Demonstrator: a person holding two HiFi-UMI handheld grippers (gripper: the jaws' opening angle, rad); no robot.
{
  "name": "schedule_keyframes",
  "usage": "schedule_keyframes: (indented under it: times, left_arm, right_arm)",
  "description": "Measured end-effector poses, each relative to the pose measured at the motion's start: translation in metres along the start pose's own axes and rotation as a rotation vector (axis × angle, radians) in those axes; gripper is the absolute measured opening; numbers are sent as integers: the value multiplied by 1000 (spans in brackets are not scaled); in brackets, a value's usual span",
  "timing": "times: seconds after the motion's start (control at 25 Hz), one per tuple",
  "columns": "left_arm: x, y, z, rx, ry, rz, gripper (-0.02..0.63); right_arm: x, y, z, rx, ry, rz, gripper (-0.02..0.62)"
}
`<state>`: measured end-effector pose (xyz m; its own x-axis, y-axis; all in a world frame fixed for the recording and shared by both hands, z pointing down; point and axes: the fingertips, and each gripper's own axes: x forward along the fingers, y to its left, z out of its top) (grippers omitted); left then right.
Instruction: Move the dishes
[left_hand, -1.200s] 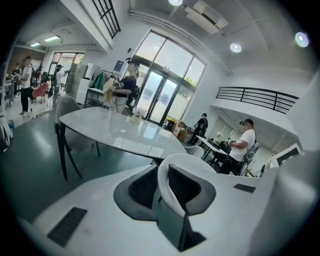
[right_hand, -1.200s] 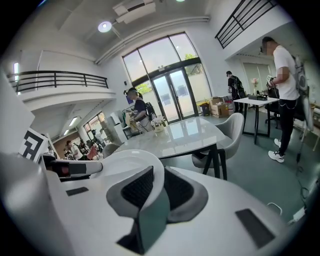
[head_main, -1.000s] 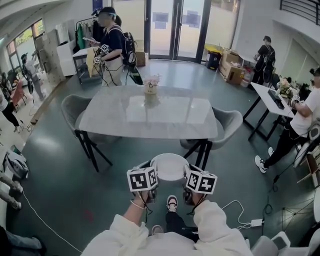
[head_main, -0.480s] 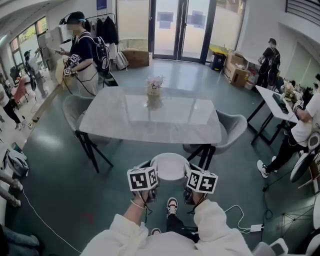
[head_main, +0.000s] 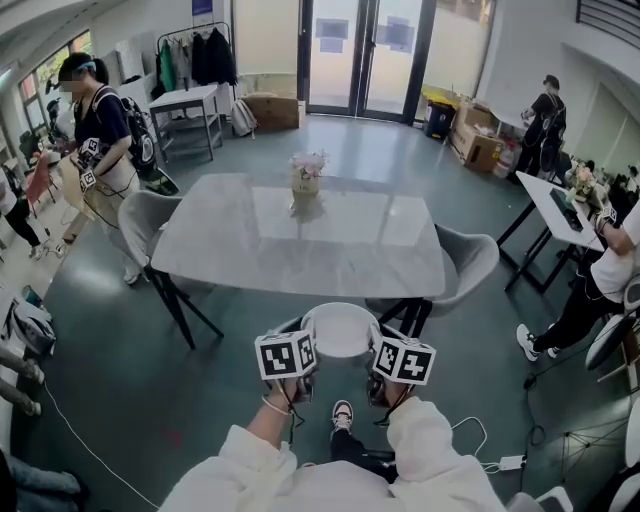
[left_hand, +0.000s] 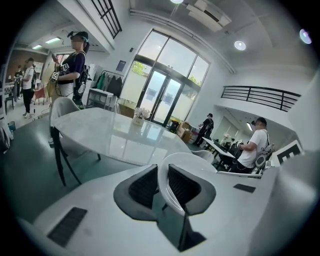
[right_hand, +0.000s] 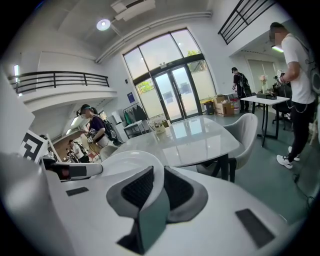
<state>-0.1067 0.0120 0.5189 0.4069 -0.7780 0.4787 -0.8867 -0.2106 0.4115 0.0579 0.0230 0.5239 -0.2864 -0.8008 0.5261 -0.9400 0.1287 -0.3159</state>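
Left gripper (head_main: 303, 338) is clamping the white dish (head_main: 340, 331) by its left rim, right gripper (head_main: 377, 340) is clamping the right rim, jaws narrowly apart. Dish is facing up, level, round, hanging just before the table (head_main: 300, 240).

1. No word, number or brand can be read in any view.
2. The left marker cube (head_main: 285, 356) and the right marker cube (head_main: 403, 361) carry only black-and-white square code patterns, no letters.
3. A blue sign (left_hand: 122, 65) on the wall beside the glass doors (head_main: 355, 60) is too small to read.
4. Two notices (head_main: 329, 30) on those doors show as dark panels, and their print is illegible.
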Motion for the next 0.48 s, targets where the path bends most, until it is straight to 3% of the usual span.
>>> schedule_keyframes:
  times: [0.24,0.48]
  left_arm:
    - [36,-20,31,-4,6,8,71]
    - [70,-21,34,-5,21,18,71]
  right_arm:
    - [18,-24,39,10,14,5,118]
    - [45,-46,51,4,29,1,118]
